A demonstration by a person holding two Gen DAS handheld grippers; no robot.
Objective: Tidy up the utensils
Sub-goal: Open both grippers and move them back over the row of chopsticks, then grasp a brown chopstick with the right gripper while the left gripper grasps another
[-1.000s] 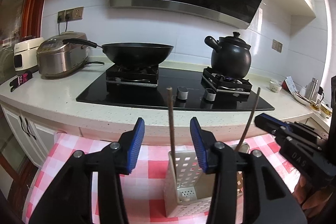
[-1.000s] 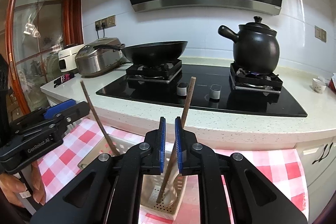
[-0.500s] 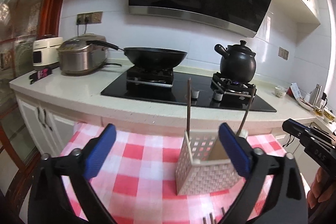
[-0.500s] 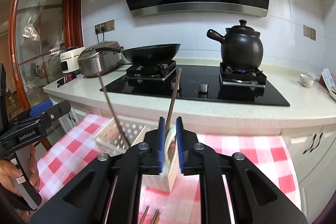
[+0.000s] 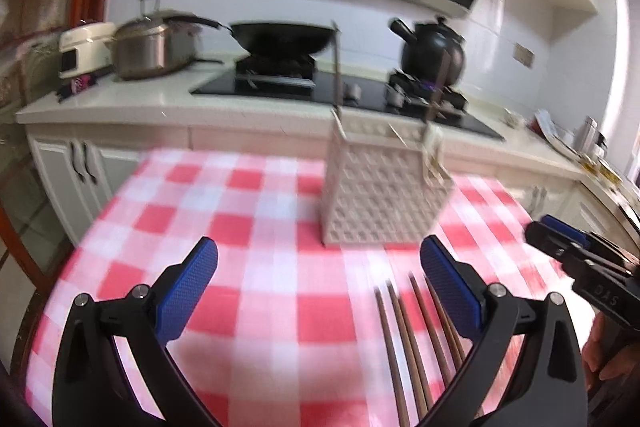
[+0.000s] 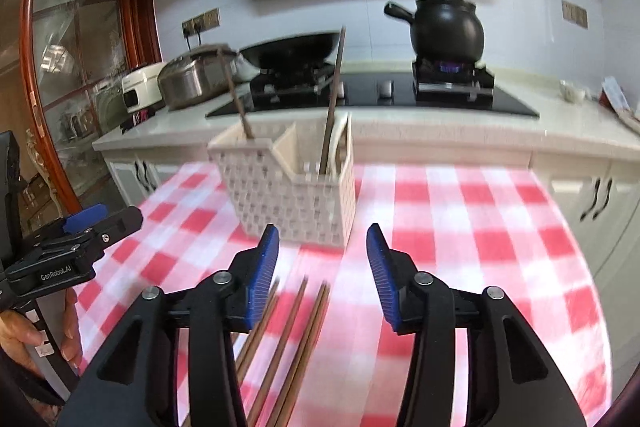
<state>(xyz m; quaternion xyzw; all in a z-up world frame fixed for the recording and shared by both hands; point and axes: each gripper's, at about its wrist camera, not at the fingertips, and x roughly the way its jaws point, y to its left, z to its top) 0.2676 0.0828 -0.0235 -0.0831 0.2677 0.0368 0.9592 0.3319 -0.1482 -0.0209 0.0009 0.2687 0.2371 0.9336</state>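
A white perforated utensil basket [image 5: 384, 195] stands on a table covered with a red-and-white checked cloth [image 5: 248, 227], toward the table's far edge, just in front of the kitchen counter [image 5: 120, 107]. Two brown chopsticks stand in the basket: one [image 5: 337, 67] at its left end, nearly upright, the other [image 5: 438, 87] at its right end, leaning. In the right wrist view a divider splits the basket, with one chopstick [image 6: 236, 95] in the left compartment and one [image 6: 334, 99] in the right.

More brown chopsticks [image 5: 412, 339] lie flat on the cloth near the table's front edge, side by side, pointing toward the basket.

The left gripper [image 5: 320, 291] hangs over the cloth with its jaws wide apart and nothing between them; its right finger overlaps the lying chopsticks in the view. The right gripper [image 6: 322, 271] is above the same chopsticks, its jaws parting, pads clear of everything; the chopsticks show below and between its fingers.

On the counter behind sit a black wok [image 5: 284, 37], a black clay pot [image 6: 446, 27] over a lit burner, and a steel rice cooker [image 5: 148, 45].
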